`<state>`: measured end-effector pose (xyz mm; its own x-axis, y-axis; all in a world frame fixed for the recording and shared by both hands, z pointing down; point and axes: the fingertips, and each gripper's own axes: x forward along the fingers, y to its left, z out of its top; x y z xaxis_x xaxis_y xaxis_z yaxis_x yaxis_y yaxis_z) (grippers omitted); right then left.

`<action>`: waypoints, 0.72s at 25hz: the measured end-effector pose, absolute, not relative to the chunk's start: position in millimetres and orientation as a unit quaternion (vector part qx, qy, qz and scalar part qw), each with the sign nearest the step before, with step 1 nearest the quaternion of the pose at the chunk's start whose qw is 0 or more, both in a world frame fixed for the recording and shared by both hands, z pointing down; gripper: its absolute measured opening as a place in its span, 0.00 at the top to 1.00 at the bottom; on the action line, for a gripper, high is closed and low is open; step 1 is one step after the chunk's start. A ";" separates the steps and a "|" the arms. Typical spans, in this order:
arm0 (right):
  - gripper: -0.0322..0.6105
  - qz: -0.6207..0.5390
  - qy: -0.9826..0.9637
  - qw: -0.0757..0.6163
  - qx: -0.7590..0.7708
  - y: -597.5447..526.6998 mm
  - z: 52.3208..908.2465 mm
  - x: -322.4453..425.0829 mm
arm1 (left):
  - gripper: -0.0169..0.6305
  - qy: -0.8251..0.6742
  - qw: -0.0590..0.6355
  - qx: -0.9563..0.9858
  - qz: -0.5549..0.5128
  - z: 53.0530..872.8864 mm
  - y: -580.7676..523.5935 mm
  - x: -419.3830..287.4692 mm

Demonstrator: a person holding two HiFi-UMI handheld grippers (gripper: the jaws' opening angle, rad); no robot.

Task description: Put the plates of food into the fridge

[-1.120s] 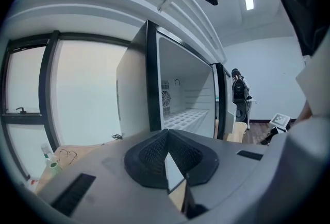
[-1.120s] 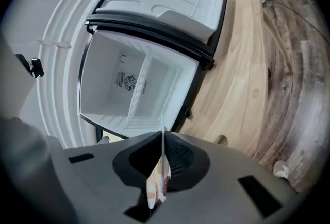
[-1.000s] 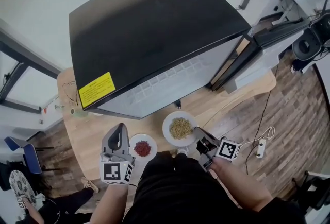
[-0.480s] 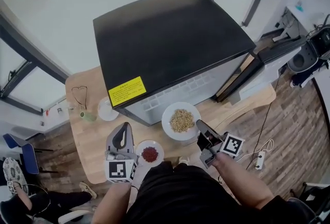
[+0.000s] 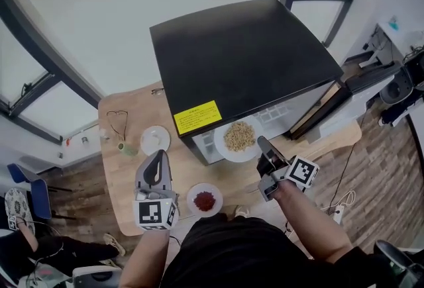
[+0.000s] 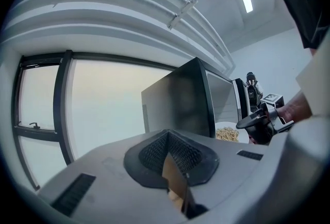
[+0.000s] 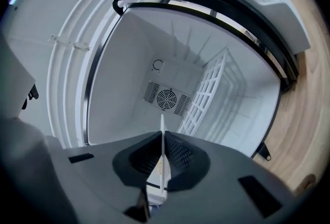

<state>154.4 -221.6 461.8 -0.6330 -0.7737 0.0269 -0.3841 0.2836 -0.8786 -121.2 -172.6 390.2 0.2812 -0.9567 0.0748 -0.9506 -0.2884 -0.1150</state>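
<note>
A white plate of pale noodles (image 5: 238, 138) hangs in front of the open black fridge (image 5: 245, 55), level with its opening. My right gripper (image 5: 262, 147) is shut on the plate's near rim. In the right gripper view that rim shows as a thin white edge (image 7: 162, 140) pinched between the pads, with the white fridge interior (image 7: 134, 63) and its wire shelf (image 7: 206, 97) beyond. A second plate with red food (image 5: 205, 199) rests on the wooden table (image 5: 126, 181). My left gripper (image 5: 157, 159) stands shut and empty just left of it, pointing up.
The fridge door (image 5: 358, 91) stands swung open at the right. A small empty white plate (image 5: 155, 140), a green cup (image 5: 124, 146) and a pair of glasses (image 5: 118, 120) lie on the table's far left. Wood floor and cables lie at the right.
The noodle plate has risen off the table and moved up to the fridge opening in my right gripper. My left gripper has stayed beside the red-food plate.
</note>
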 end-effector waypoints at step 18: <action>0.90 -0.475 0.730 0.162 -0.464 -283.5 474.4 106.9 | 0.97 0.599 0.013 -0.798 -0.061 398.9 -183.8 -157.2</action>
